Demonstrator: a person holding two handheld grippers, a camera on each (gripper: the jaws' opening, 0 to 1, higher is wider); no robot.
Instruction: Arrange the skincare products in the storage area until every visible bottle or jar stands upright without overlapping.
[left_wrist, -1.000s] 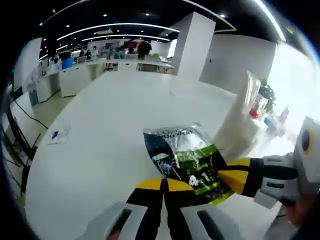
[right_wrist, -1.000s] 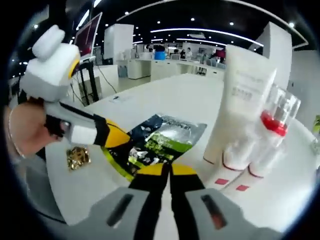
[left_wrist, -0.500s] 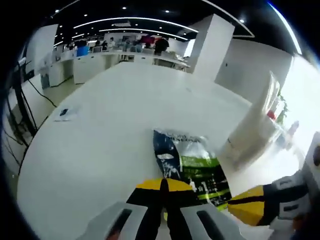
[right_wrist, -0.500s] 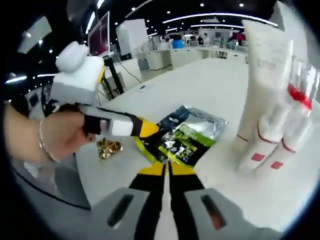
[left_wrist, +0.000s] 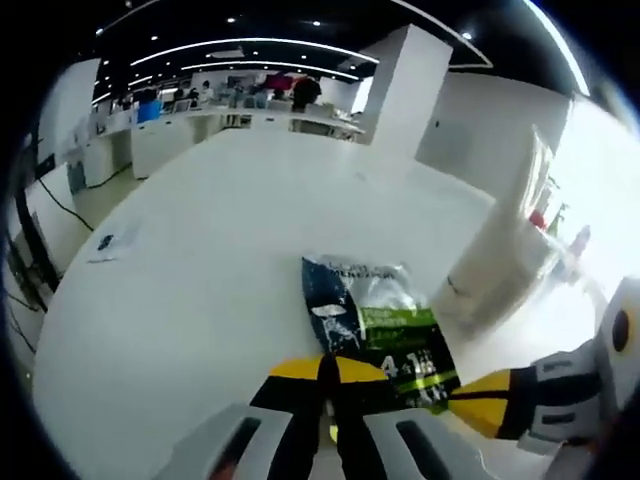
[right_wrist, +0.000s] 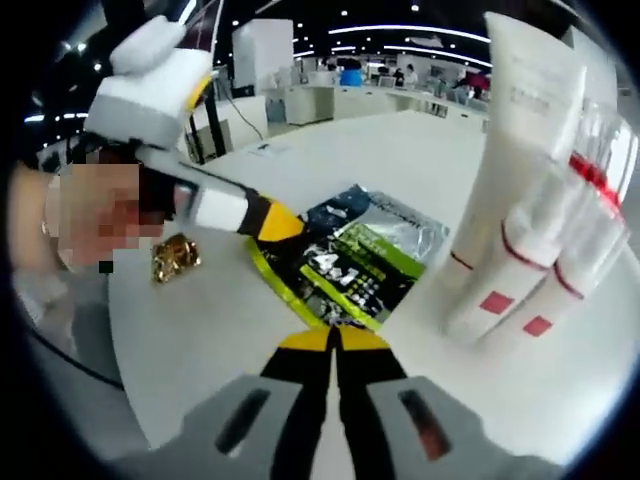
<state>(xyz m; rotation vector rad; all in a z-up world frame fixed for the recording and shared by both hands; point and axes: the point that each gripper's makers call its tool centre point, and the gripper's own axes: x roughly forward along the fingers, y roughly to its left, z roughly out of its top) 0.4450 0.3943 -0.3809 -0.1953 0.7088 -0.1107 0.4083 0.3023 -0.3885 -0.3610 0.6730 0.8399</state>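
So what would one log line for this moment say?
left gripper: shut, on sachet edge | right gripper: shut, at its near edge | tubes: upright

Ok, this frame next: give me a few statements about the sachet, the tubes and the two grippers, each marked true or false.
1. The green and dark sachet lies flat on the white table. True.
2. The white tubes have toppled over. False: they stand upright on their caps beside the sachet.
3. The right gripper has its jaws closed together. True.
4. A small gold wrapper sits on top of the sachet. False: it lies on the table apart from it.
5. The left gripper is wide open. False: shut.
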